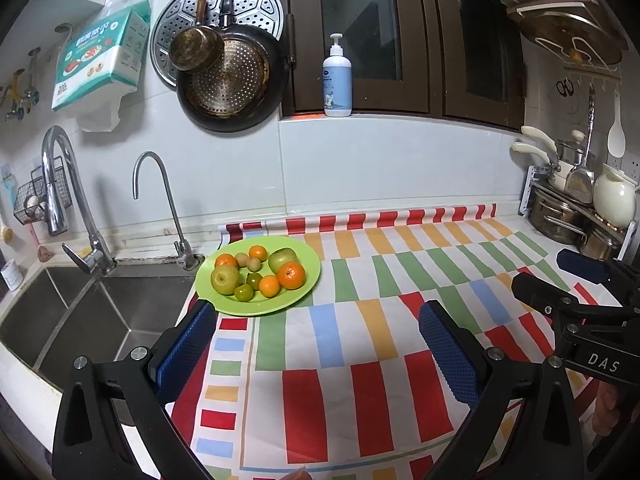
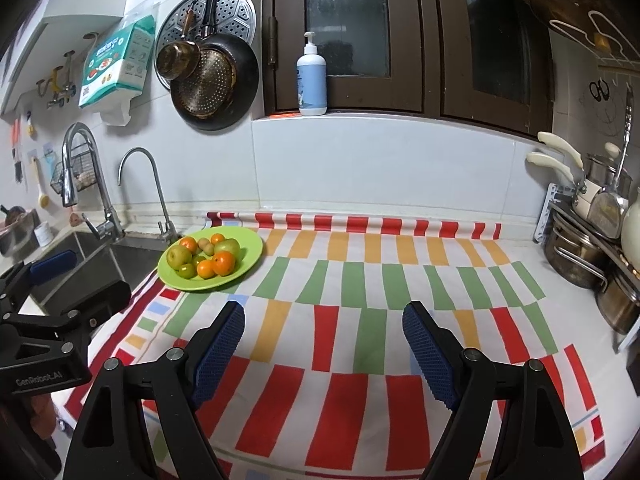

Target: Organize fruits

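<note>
Left gripper [image 1: 318, 334] and right gripper [image 2: 323, 342] both held side by side, pointing forward, jaws wide apart with nothing between the blue pads [image 1: 450, 354], level with each other.

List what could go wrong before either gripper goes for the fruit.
1. The plate sits at the cloth's corner beside the sink; a nudge could push it, or a rolling orange, over the edge.
2. The fruit is packed close, so open fingers reaching for one piece may knock its neighbours.
3. The left hand-held gripper and right hand-held gripper are near each other and might collide.
</note>
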Motion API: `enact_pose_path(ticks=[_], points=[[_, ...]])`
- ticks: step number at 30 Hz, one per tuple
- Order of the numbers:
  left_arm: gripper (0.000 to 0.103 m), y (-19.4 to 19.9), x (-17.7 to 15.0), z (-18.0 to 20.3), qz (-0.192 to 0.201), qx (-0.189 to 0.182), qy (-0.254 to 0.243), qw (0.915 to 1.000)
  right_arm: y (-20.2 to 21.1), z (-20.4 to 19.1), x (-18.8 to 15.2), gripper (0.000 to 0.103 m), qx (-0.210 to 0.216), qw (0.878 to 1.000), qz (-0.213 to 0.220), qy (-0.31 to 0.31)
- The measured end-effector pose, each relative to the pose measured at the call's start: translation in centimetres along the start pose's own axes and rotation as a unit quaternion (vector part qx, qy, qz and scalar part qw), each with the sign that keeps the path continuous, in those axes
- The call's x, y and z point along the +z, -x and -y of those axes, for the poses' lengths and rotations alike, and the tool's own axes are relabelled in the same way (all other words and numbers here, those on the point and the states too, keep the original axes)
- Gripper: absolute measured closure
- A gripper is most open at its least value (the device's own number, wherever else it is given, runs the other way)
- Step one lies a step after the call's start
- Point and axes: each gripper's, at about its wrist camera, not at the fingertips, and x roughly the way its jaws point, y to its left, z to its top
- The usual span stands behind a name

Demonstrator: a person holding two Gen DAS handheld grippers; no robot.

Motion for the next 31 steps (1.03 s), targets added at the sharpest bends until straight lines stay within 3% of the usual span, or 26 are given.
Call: enact_pose_path(ticks=[31], points=[[0.0,0.15,-0.66,-0.03,-0.01,0.003,0.005,0.9999,-0.01,0.12,-0.51,0.021,0.002,1.0,-0.013,0.002]])
